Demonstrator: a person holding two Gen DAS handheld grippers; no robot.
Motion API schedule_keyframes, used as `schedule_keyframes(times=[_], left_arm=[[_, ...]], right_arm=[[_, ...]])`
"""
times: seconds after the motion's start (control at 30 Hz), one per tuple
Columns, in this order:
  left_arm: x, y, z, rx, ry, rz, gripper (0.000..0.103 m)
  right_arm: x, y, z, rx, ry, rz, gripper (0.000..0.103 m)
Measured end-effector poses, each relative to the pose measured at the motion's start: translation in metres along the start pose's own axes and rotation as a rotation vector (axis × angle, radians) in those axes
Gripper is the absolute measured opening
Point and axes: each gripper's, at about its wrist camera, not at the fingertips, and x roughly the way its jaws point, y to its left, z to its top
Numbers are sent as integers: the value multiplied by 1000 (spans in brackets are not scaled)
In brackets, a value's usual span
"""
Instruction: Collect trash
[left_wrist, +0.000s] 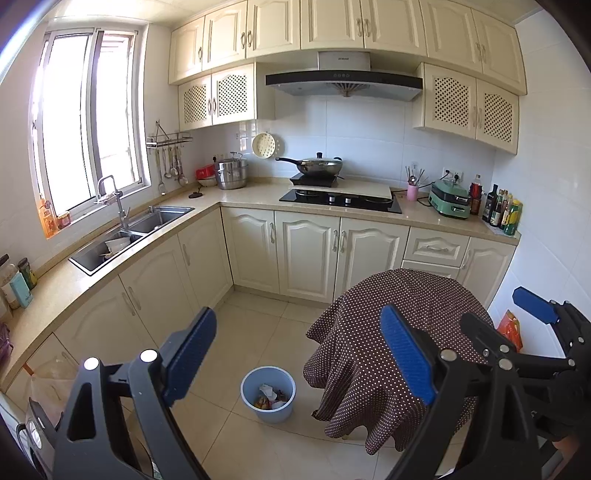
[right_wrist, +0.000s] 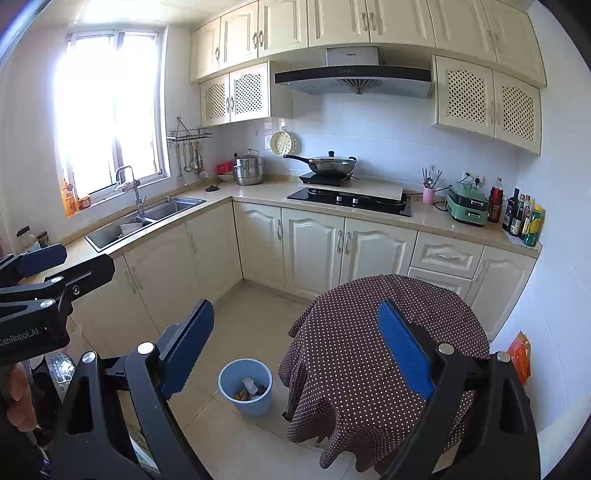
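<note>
Left wrist view: left gripper (left_wrist: 299, 354) spread wide, empty; right gripper (right_wrist: 295, 350) likewise wide and empty. The blue bin (left_wrist: 268, 393) already holds scraps, sitting on the floor below and between the fingers, well short of them, beside the draped table (left_wrist: 399, 332). Collection looks barely begun.

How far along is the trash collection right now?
Early stage, it seems. Done: the blue bin on the floor beside the polka-dot covered table already holds some wrappers and paper. In hand: nothing; the left tongs and right tongs are both open and empty, held above the floor. Left: no loose trash is plainly visible from here, so the bin itself may be next.
</note>
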Motion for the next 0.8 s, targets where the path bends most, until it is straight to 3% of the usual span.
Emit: schedule_keyframes(times=[0.4, 0.8], left_arm=[[30, 10, 5, -12, 33, 11, 88], [96, 3, 33, -29, 75, 67, 88]], right_arm=[[31, -1, 7, 4, 28, 17, 87], [92, -26, 29, -4, 60, 72, 87]])
